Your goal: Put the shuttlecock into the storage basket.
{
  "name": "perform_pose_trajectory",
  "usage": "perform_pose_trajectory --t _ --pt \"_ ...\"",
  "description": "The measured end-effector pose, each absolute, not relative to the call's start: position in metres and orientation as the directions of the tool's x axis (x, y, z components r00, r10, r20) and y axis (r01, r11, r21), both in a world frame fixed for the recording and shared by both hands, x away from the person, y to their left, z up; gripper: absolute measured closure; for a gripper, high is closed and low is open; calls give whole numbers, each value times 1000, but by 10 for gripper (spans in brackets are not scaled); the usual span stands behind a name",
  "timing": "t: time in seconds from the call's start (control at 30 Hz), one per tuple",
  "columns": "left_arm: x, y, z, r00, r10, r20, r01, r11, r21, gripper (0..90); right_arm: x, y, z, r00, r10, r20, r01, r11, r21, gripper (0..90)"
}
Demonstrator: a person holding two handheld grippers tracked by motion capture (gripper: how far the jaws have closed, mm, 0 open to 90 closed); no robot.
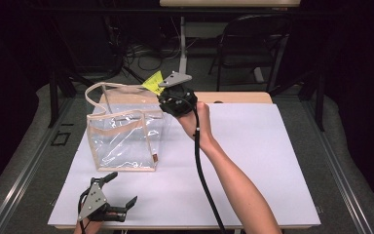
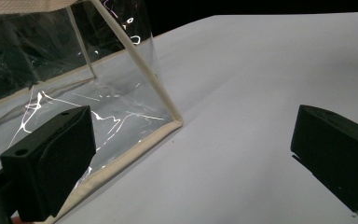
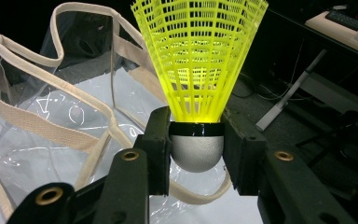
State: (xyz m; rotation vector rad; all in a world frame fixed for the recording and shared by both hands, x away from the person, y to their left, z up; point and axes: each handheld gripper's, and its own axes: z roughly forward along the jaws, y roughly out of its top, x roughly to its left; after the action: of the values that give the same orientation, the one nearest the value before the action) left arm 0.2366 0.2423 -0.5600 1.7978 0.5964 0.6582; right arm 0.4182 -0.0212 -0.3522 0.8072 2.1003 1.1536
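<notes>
Right gripper (image 3: 196,149) clamps yellow shuttlecock (image 3: 198,60) by its grey head, centre frame, apparently above clear tote bag (image 1: 121,139). Left gripper (image 1: 114,195), lower left, jaws wide, empty.

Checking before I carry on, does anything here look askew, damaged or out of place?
Nothing stands out. The clear bag stands upright and open on the white table, the right gripper holds the yellow shuttlecock by its base, and the left gripper is open beside the bag.

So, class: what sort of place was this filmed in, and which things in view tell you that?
Probably a lab or workshop set up for recording, not a home. A white work table stands before dark drapes, loose cables lie on the floor behind it, and a folding chair and a desk leg stand further back.
</notes>
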Motion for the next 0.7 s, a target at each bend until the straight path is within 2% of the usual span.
perform_pose_trajectory --t 0.7 --pt "237 243 -560 720 679 144 84 -291 953 0 431 -4 -356 -667 713 -217 249 488 837 644"
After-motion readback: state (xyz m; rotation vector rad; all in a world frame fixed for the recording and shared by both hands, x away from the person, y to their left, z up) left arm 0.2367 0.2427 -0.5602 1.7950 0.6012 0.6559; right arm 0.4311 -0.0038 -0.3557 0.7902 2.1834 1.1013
